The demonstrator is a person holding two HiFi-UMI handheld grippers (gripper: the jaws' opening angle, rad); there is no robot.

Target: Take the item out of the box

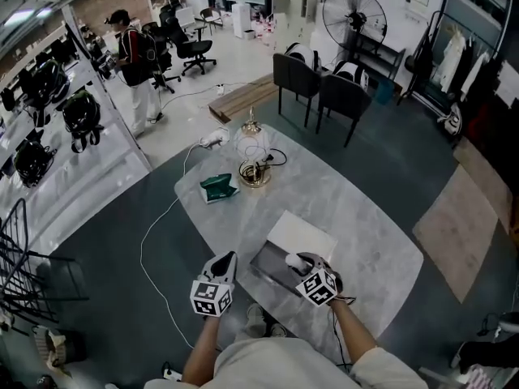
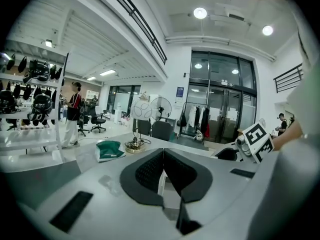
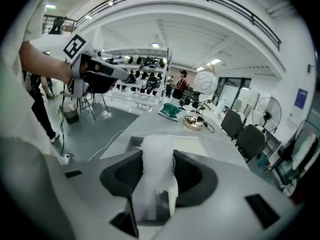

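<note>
Grey marbled tabletop fills the middle of the head view, w/ dark floor round it and two dark chairs past its far edge. A person stands far off at the upper left, beside shelves of helmets.

Far side of the tabletop: a green packet and a globe lamp on a gold base, near each other but apart. Near side: a dark open box, w/ a flat white lid lying at its far edge. The right hand-held gripper hangs over the box, a white item at its tips. The left hand-held gripper is just left of the box, not touching it.

Left gripper view: jaws pressed together at the tips, nothing clamped between them. Beyond them the packet and lamp sit on the tabletop, and the right gripper's marker cube shows at the right edge.

Right gripper view: jaws clamped on the white item — looks like foam wrap, standing between the pads and sticking out past the tips. A corner of the box shows behind it, lid just beyond, packet and lamp further back. Whether the item's end touches the box can't be told.
</note>
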